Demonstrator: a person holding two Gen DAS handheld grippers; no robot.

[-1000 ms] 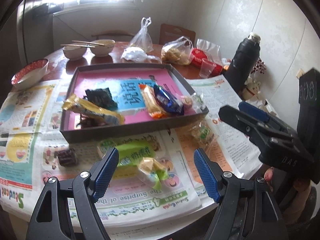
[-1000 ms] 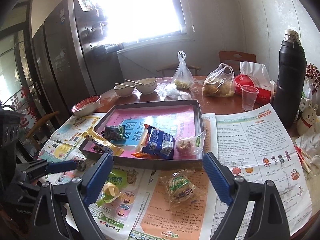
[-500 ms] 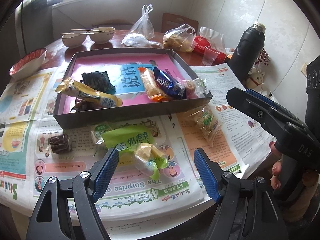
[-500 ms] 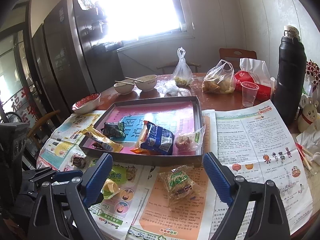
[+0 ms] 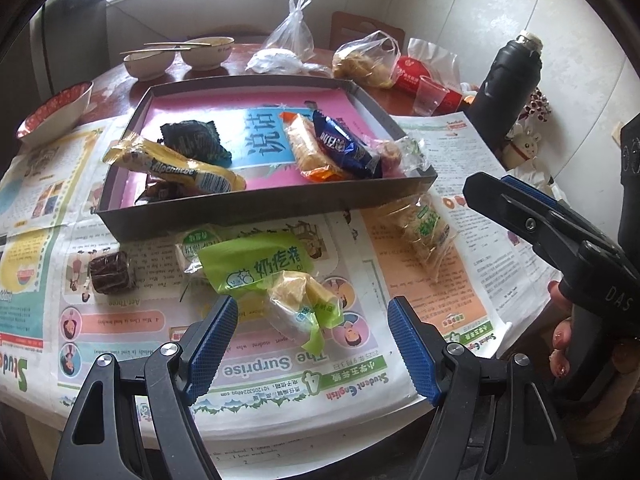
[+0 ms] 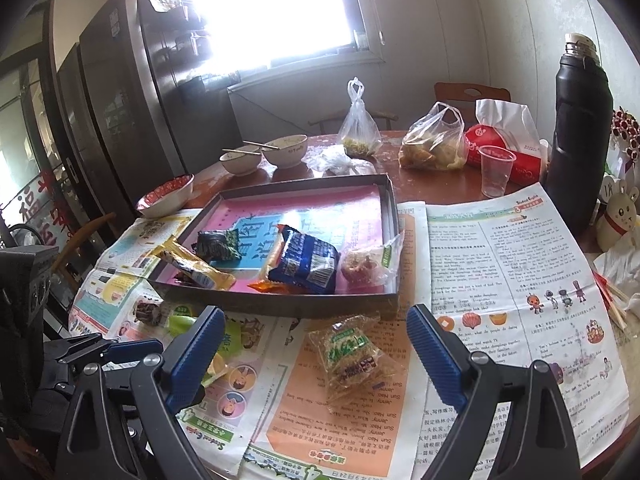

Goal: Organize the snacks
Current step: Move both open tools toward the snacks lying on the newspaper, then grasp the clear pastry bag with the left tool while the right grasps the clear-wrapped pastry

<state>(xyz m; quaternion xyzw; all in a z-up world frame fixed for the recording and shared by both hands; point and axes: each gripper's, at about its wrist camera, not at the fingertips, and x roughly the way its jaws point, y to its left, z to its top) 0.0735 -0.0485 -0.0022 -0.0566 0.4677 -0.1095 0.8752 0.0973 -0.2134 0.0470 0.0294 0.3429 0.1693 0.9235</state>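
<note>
Your left tongs (image 5: 310, 342) are spread wide and pinch nothing. Take the grey tray (image 5: 256, 216) as your landmark. Off its near wall, toward you, 4 loose snacks lie on the newspaper-covered surface (image 5: 460, 320). Furthest left is the dark brown cake (image 5: 111, 273), well apart from your left tongs. Next comes the green packet (image 5: 252, 266), long axis roughly parallel to the tray's near wall, partly overlapping a pale packet beneath it. Against its near edge rests the yellow-green wrapped sweet (image 5: 302, 312), directly ahead between your left fingers (image 5: 212, 344), its long axis slanting from far-left to near-right. That is the piece your left tongs are nearest, and I judge it the natural next pick: push forward and close across its short width.

Your right tongs (image 6: 312, 356) are also spread and hold nothing. The clear noodle-snack packet (image 6: 352, 356) lies just off the tray's near right corner, straight ahead between those fingers, long axis running away from you toward the tray. The right tongs are clearly nearer to it.
</note>
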